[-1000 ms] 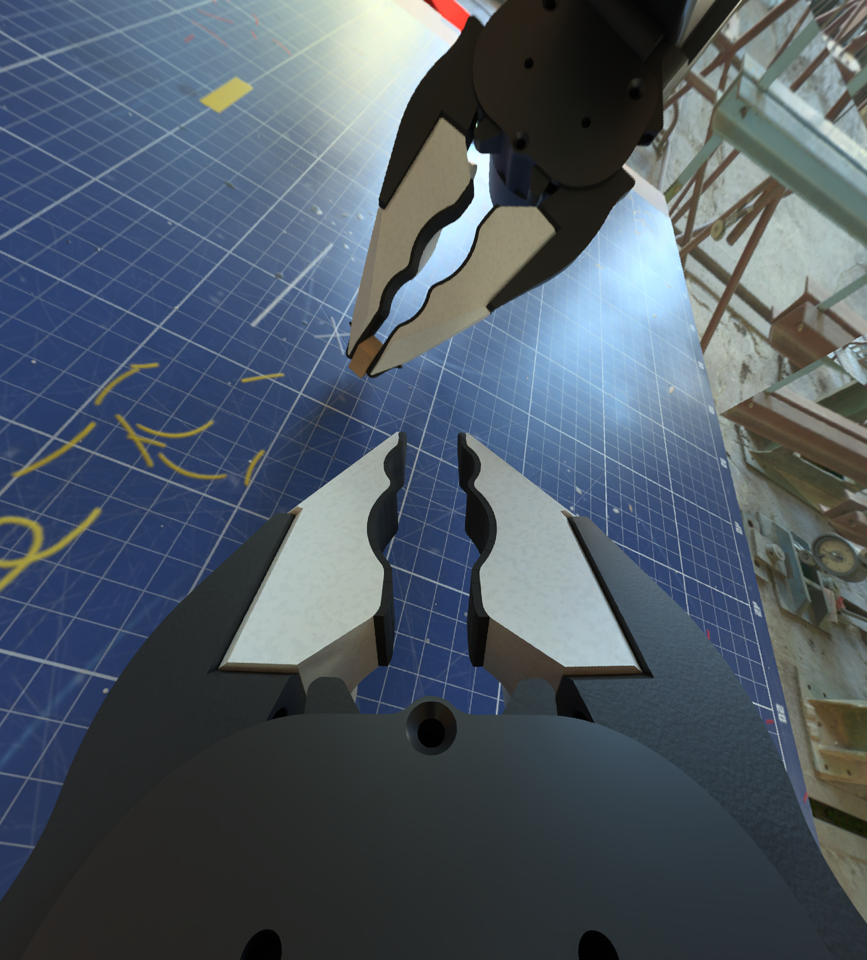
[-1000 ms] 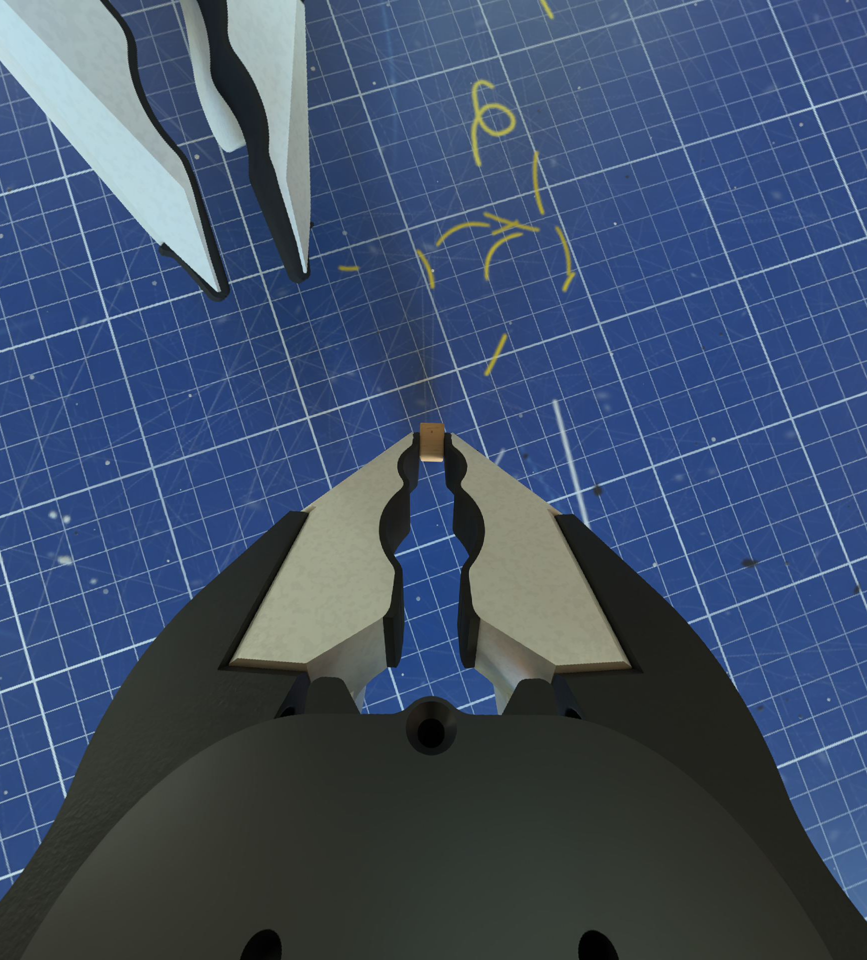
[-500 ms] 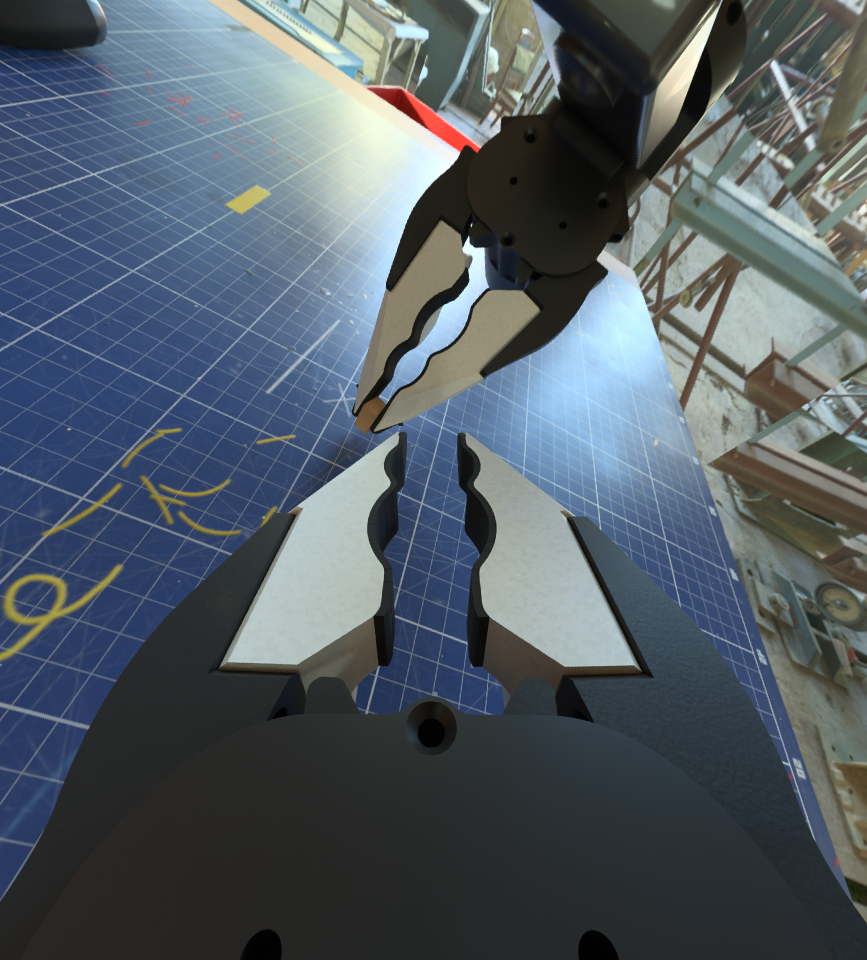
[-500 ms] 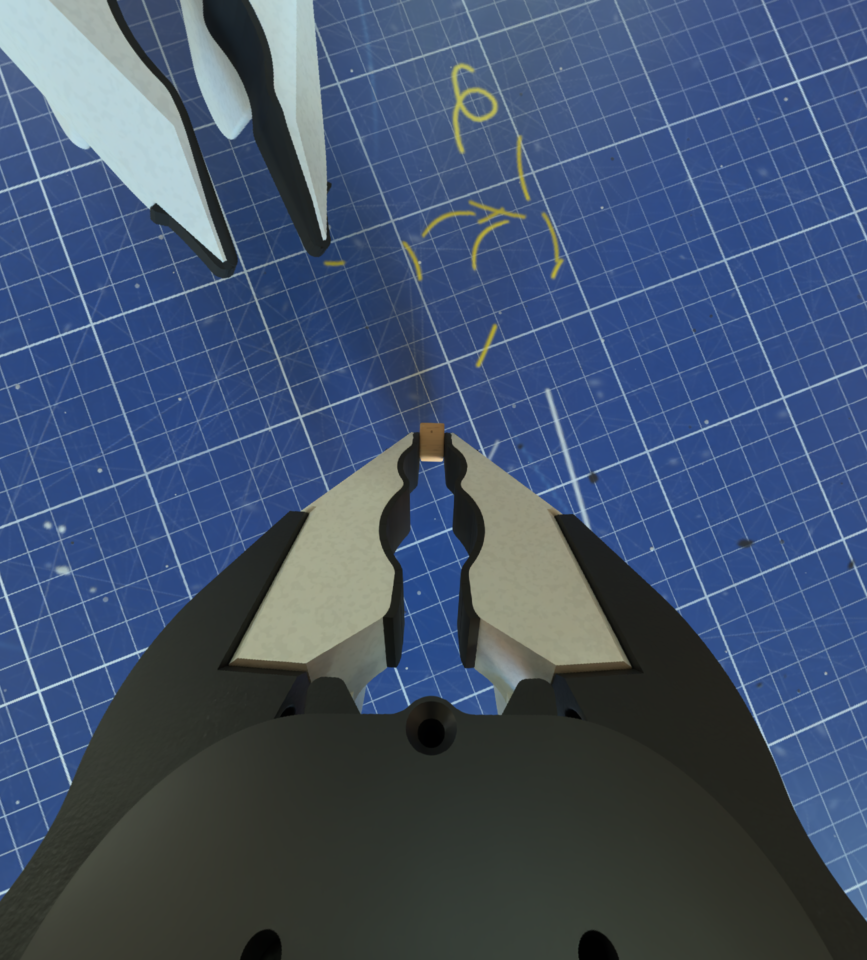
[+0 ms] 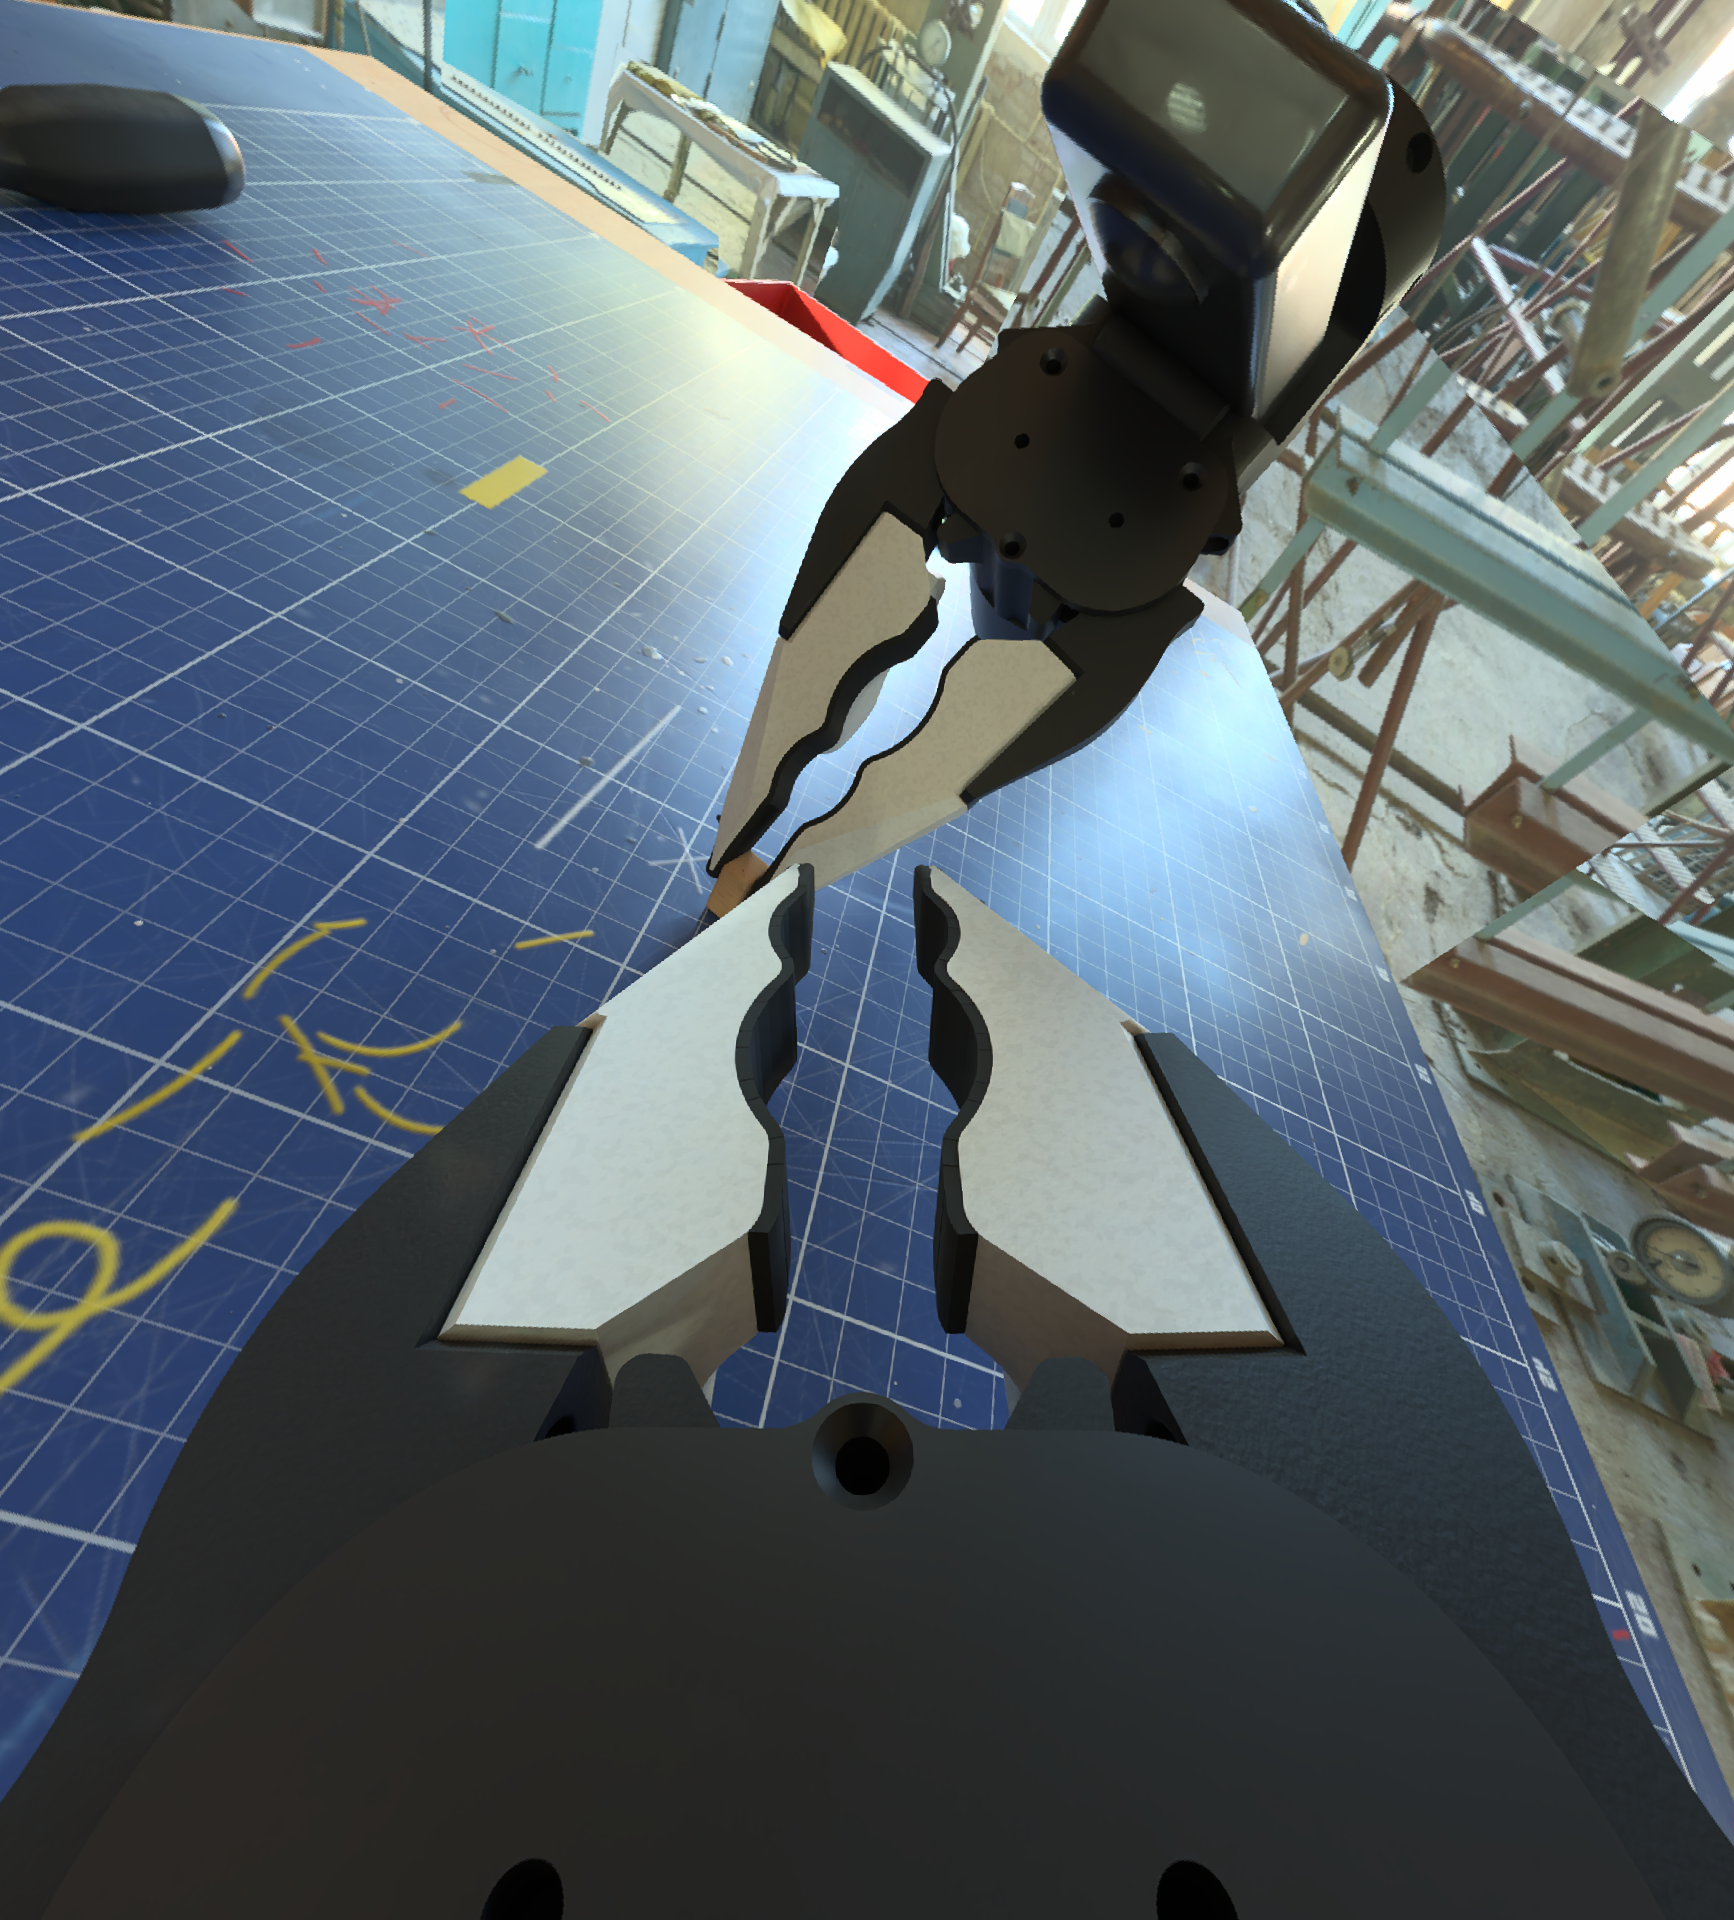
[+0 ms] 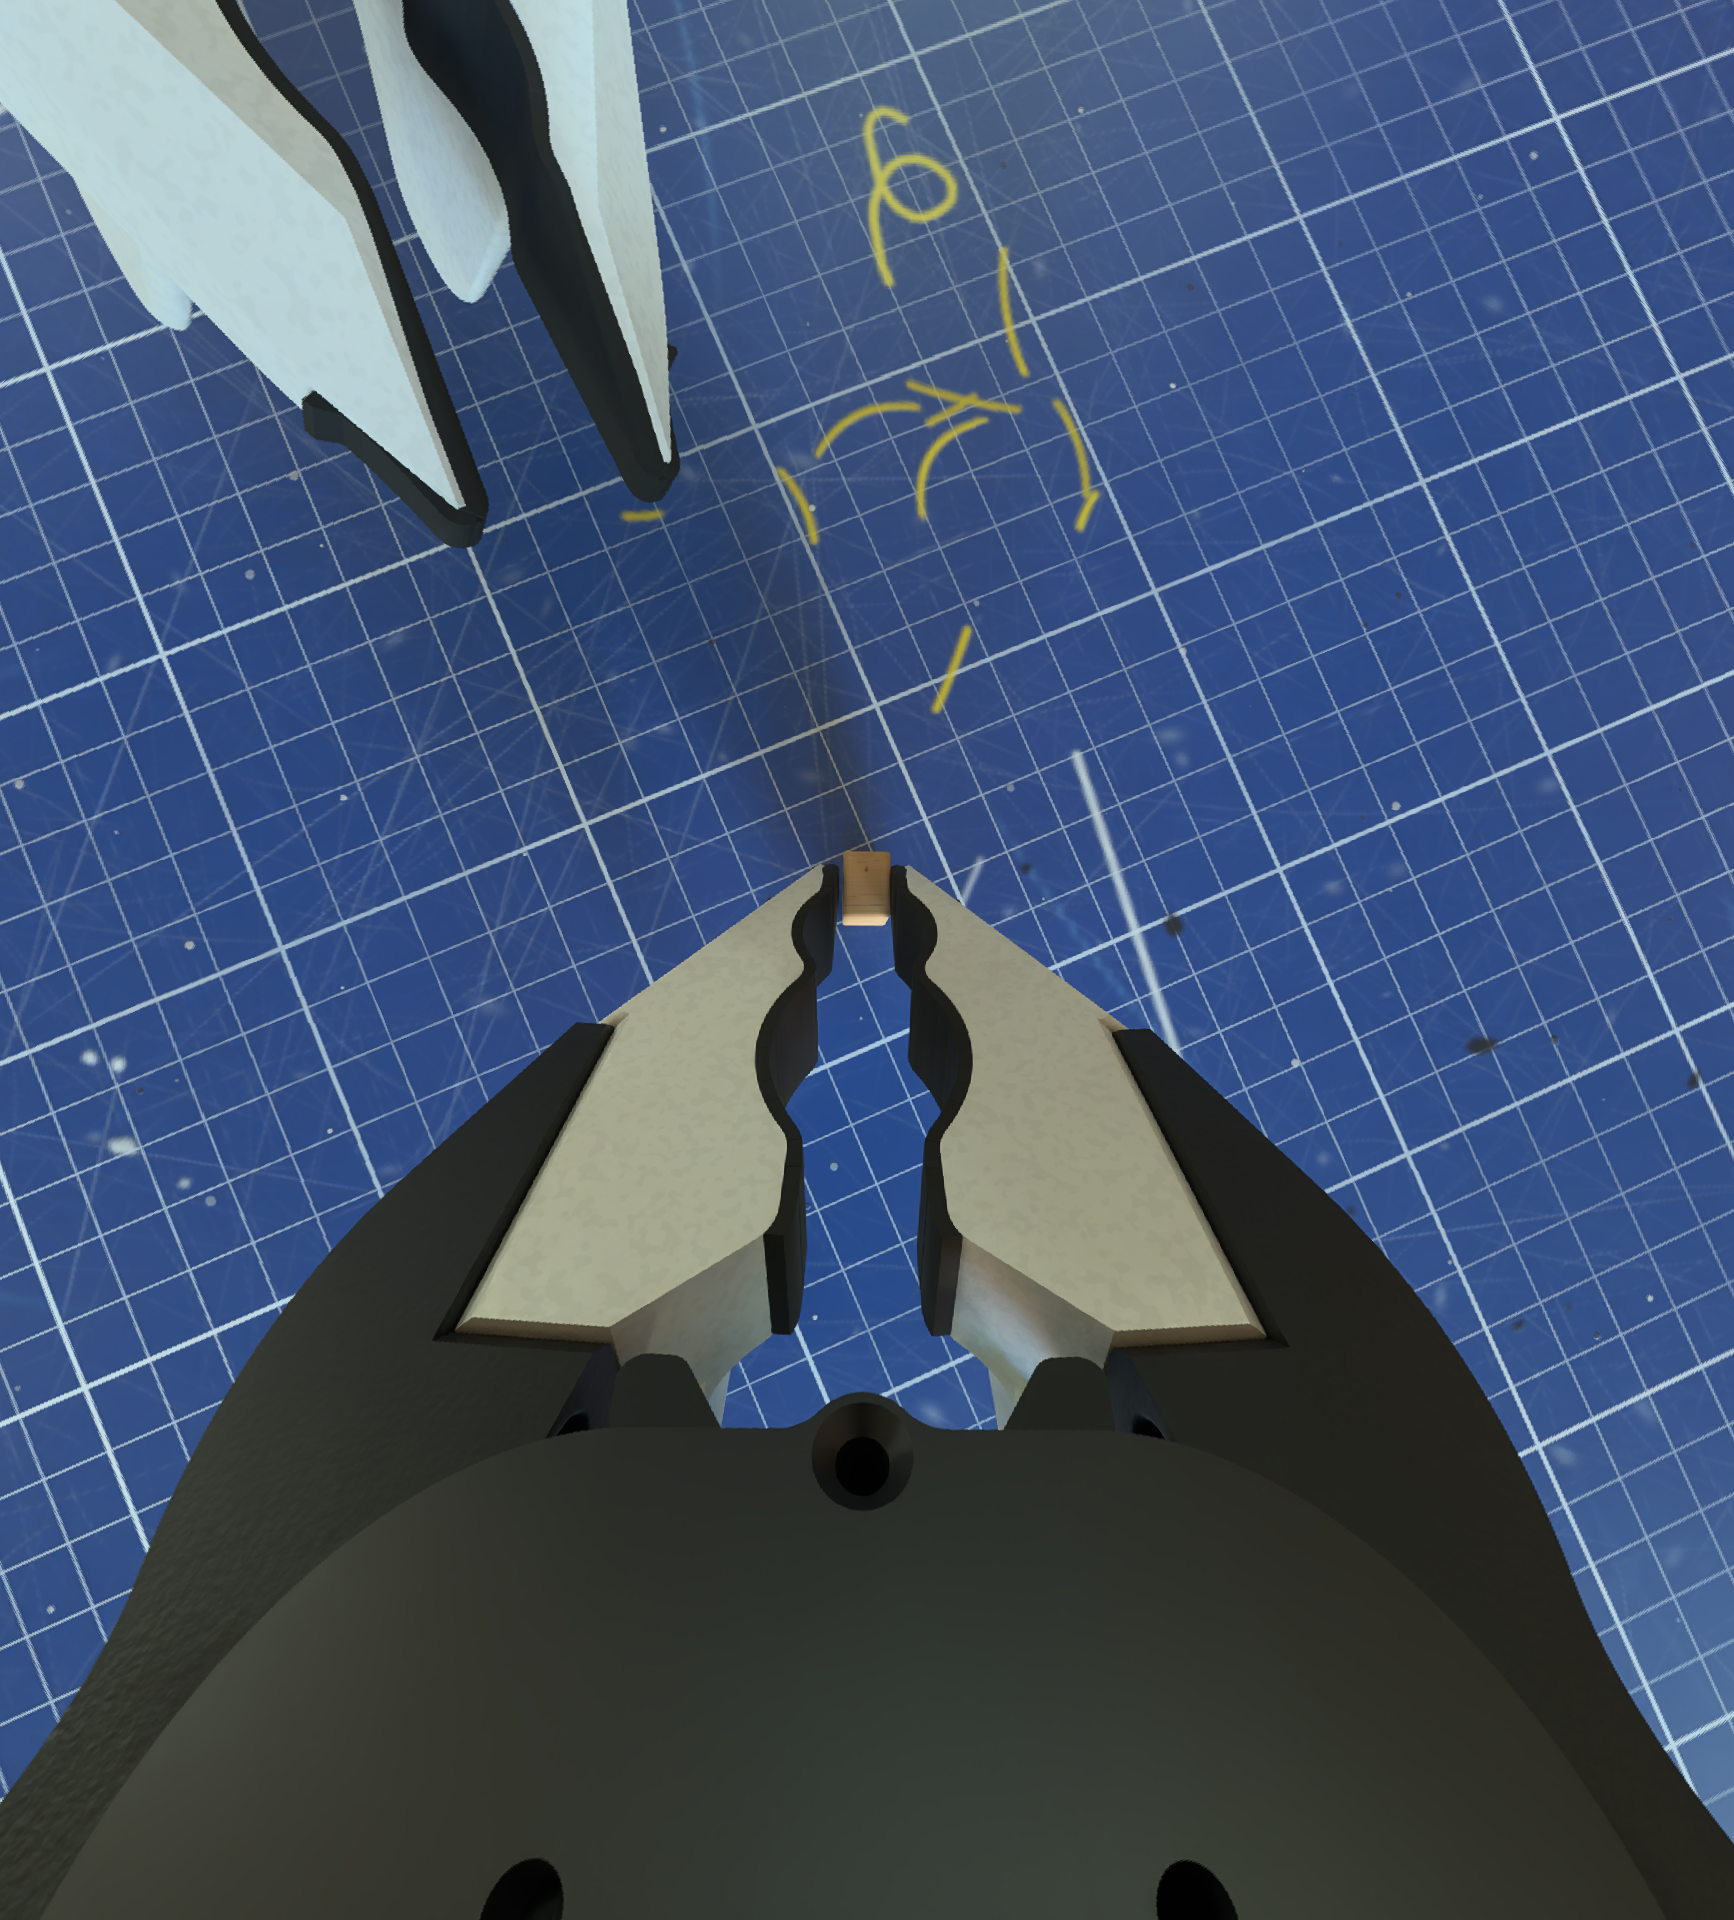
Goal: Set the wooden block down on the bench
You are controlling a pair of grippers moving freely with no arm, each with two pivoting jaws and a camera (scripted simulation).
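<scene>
The small wooden block (image 6: 865, 888) is pinched at the tips of my right gripper (image 6: 863, 878), which is shut on it. The block is low over the blue grid mat of the bench (image 6: 1362, 623); its shadow meets it, and I cannot tell whether it touches. In the left wrist view the right gripper (image 5: 741, 871) points steeply down at the mat with the block (image 5: 733, 885) at its tips. My left gripper (image 5: 861, 883) is open and empty, its tips just short of the block. It also shows at the upper left of the right wrist view (image 6: 562, 499).
A black tool handle (image 5: 84, 151) lies at the far left of the mat. A red bin (image 5: 821, 332) sits past the far edge. A yellow tape strip (image 5: 504, 480) and yellow scribbles (image 5: 343, 1049) mark the mat. The bench's right edge (image 5: 1362, 935) is close.
The left wrist view has tilted up and drawn back, showing more bench and the whole right gripper. The right gripper has shifted slightly, still holding the block. The left gripper stays open.
</scene>
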